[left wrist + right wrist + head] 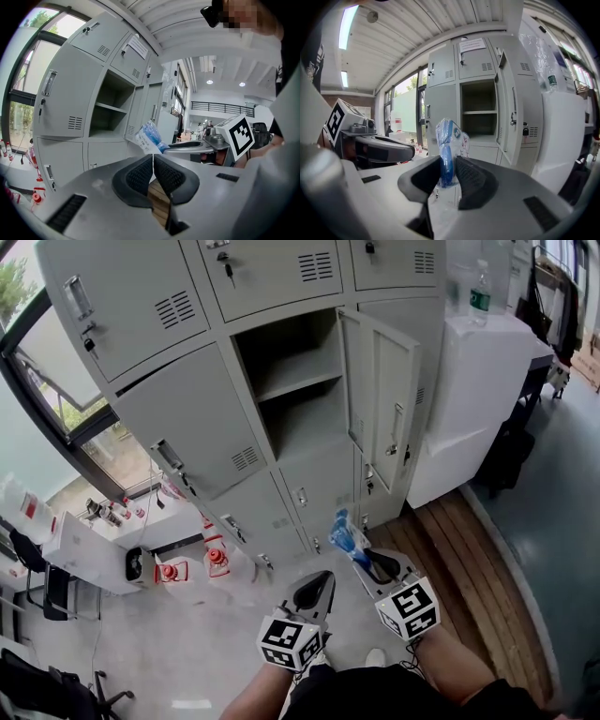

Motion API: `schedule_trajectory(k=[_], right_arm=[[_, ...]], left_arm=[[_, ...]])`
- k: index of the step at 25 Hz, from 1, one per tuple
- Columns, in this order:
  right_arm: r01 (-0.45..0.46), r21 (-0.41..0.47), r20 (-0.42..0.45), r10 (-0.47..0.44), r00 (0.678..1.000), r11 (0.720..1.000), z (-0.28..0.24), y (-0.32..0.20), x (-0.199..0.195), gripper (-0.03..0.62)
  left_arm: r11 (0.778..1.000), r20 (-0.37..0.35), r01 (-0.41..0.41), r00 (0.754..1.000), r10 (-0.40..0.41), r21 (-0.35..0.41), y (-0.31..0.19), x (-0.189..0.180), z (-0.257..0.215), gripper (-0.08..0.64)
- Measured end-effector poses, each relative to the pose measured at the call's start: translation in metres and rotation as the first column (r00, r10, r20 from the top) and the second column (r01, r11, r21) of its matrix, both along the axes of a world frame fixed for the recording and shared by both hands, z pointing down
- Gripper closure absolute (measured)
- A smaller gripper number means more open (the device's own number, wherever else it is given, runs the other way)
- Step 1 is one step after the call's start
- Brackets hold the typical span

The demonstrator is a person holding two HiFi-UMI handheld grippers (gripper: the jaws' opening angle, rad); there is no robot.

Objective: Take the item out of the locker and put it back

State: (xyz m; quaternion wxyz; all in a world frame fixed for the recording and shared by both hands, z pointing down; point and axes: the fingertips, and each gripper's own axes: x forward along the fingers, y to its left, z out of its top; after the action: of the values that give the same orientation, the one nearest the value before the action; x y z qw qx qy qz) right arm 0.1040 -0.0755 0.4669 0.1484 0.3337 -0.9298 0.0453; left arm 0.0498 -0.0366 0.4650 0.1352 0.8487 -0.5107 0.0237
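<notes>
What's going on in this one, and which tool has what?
A person faces a grey locker with its door swung open. The right tool is clamped on a blue-and-clear plastic packet, held outside the open compartment, whose shelves look bare. The left tool is shut and empty.

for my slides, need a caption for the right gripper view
Right hand-held gripper clamps a blue plastic packet in front of the open locker.

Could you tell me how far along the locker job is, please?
Done: the door stands open and the packet is out; the locker looks bare inside. In hand: the right gripper grips the packet before the locker; the left gripper is shut and empty. Left: putting it back inside.
</notes>
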Motion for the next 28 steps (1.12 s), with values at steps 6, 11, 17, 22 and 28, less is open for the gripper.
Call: schedule_trajectory(k=[6,11,17,22,28], right_arm=[[0.014,-0.009,0.011,-0.014,1.0,1.0,0.004,0.008,0.02,0.436],[0.026,-0.014,0.023,-0.025,0.999,1.0,0.006,0.014,0.033,0.436],[0.04,-0.017,0.025,-0.039,0.999,0.999,0.007,0.019,0.043,0.437],[0.049,-0.02,0.027,-0.048,0.998,0.999,0.007,0.021,0.045,0.437],[0.055,-0.02,0.026,-0.054,0.998,0.998,0.006,0.021,0.036,0.437]], left_arm=[[1.0,-0.004,0.009,1.0,-0.009,-0.004,0.008,0.023,0.004,0.538],[1.0,0.0,0.019,1.0,-0.019,-0.006,0.015,0.036,0.008,0.538],[1.0,0.0,0.029,1.0,-0.029,0.002,0.02,0.047,0.006,0.538],[0.999,0.001,0.034,0.999,-0.034,0.007,0.023,0.05,0.004,0.538],[0.999,0.004,0.032,0.999,-0.032,0.012,0.022,0.042,0.001,0.538]])
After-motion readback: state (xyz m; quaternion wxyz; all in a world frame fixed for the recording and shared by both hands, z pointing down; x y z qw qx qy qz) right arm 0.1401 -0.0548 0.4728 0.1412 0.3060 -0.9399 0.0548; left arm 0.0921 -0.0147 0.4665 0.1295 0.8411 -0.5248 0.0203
